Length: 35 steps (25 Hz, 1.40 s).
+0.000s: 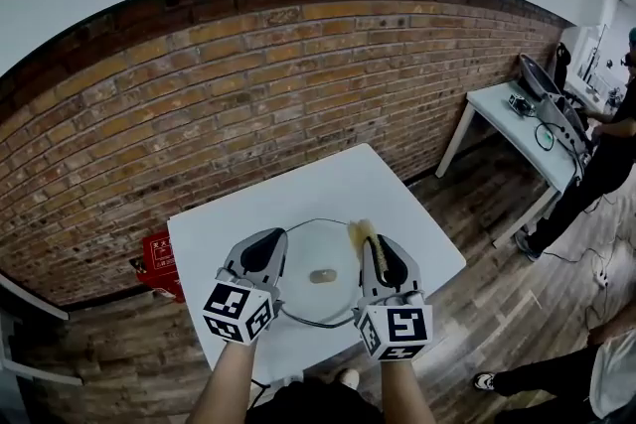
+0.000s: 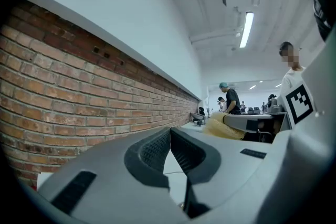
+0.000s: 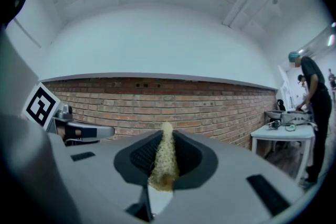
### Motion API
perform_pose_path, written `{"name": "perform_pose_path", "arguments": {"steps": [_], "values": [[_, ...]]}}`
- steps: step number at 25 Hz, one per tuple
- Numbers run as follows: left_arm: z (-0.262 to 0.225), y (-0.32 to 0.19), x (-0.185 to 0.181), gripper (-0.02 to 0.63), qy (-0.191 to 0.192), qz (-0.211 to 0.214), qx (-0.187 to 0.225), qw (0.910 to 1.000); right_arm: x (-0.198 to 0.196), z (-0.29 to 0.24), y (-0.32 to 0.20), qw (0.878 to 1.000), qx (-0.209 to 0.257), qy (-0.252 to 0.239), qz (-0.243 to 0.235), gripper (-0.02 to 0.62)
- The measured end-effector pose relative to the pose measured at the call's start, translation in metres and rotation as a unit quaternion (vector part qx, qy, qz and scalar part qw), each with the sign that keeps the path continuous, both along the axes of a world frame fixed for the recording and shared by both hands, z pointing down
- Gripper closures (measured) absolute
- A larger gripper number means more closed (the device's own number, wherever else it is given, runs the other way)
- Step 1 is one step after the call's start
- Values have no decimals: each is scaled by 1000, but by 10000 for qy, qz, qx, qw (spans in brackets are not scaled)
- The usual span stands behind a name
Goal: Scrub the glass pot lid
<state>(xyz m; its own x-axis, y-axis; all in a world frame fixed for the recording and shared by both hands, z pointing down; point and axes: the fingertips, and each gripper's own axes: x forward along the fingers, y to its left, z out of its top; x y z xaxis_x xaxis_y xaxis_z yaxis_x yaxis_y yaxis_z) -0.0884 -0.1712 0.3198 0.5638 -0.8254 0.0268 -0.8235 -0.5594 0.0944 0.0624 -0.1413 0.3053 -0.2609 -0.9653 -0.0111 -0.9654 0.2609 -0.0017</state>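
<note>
The round glass pot lid lies flat on the white table, its small knob at the middle. My left gripper is shut, its tip over the lid's left rim; whether it pinches the rim does not show. From its own camera the left gripper has its jaws together and tilts up toward the wall. My right gripper is shut on a yellow scrubber above the lid's right side. The scrubber sticks out past the right gripper tip and shows in the left gripper view.
A brick wall runs behind the table. A red box sits on the wooden floor at the left. A second white table with equipment stands at the right, a person beside it. Another person's shoe shows at the lower right.
</note>
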Motion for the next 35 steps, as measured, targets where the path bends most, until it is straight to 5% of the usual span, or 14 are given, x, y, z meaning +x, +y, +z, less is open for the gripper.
{"name": "perform_pose_path", "arguments": {"steps": [16,35], "values": [[6,-42,8,594,-80,-282,-57,9996,15,12,-49,9996,-112,19,-254,537],[117,-41,-1,594,-340,-295,-1085,9931,6,119,-52,9922,-1201,121,-301,537]]}}
